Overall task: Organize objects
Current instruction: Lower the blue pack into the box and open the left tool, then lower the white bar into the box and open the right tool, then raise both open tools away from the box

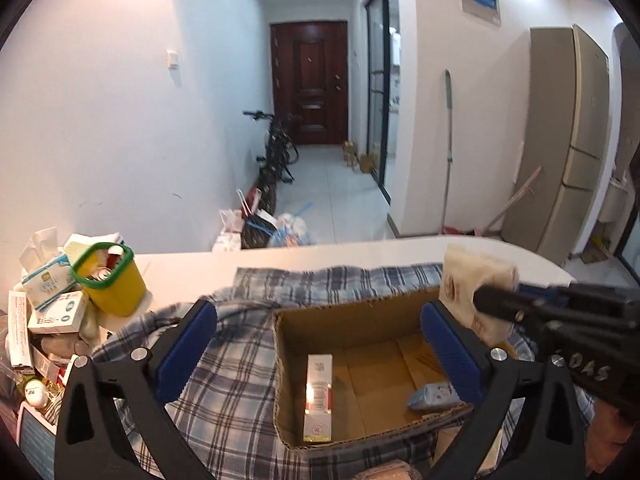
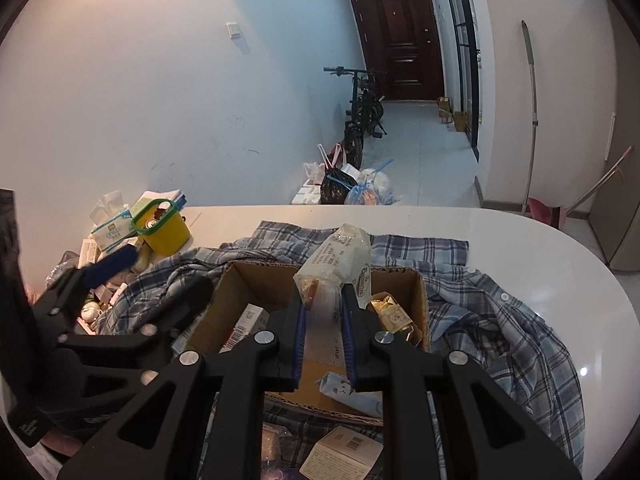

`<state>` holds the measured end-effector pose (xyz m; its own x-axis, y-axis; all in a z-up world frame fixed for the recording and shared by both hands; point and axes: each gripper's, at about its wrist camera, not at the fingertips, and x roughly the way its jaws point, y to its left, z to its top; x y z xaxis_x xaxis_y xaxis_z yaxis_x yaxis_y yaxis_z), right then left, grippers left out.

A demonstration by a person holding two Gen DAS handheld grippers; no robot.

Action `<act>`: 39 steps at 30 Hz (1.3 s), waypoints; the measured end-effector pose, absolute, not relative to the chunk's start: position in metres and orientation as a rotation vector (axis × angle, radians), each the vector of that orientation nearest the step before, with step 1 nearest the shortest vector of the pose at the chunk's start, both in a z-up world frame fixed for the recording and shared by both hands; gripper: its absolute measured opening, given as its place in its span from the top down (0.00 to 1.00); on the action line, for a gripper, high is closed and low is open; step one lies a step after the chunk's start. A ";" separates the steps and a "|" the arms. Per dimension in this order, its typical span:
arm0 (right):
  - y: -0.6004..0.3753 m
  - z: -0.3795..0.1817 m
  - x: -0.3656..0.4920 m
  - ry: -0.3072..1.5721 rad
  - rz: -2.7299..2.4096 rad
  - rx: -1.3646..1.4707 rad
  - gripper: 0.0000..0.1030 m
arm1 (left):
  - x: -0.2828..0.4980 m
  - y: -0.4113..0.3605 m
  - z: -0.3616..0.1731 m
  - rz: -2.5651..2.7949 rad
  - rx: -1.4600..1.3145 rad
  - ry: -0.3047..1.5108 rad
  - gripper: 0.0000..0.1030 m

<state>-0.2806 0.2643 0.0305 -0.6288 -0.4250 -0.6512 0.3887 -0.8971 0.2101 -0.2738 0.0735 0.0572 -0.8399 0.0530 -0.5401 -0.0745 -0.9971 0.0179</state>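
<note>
A clear plastic packet (image 2: pixel 334 264) with brown printed lettering, pale inside, sits clamped between the narrow jaws of the right gripper (image 2: pixel 323 334) at frame centre, over the open cardboard box (image 2: pixel 240 284). Its long axis runs up the frame, tip toward the far wall. The left gripper (image 1: pixel 320 344) stands wide and empty above the box, where a white carton (image 1: pixel 319 396) lies lengthwise. Plaid shirt (image 2: pixel 500 320) and yellow bin (image 2: pixel 166 230) crowd the worktop (image 2: pixel 520 232).

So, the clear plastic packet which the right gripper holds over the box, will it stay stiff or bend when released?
The plastic packet looks soft: its film crinkles above the right gripper, so it probably flops. It seems light. Dropped into the cardboard box, it likely lies flat.
</note>
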 end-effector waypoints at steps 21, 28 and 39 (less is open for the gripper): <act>0.279 0.030 -0.285 -0.157 -2.501 1.047 0.36 | -0.252 0.042 0.090 2.965 -0.648 -0.141 0.00; 0.289 0.055 -0.270 -0.142 -2.595 0.937 0.36 | -0.232 0.042 0.109 3.041 -0.526 -0.085 0.00; 0.300 0.113 -0.211 -0.110 -2.740 0.603 0.33 | -0.160 0.039 0.150 3.161 -0.160 -0.058 0.00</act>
<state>-0.2106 0.2997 0.1134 -0.8551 -0.3361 -0.3948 0.3033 -0.9418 0.1449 -0.1602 0.0392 0.1501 -0.9946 -0.0222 -0.1011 0.0258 -0.9990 -0.0351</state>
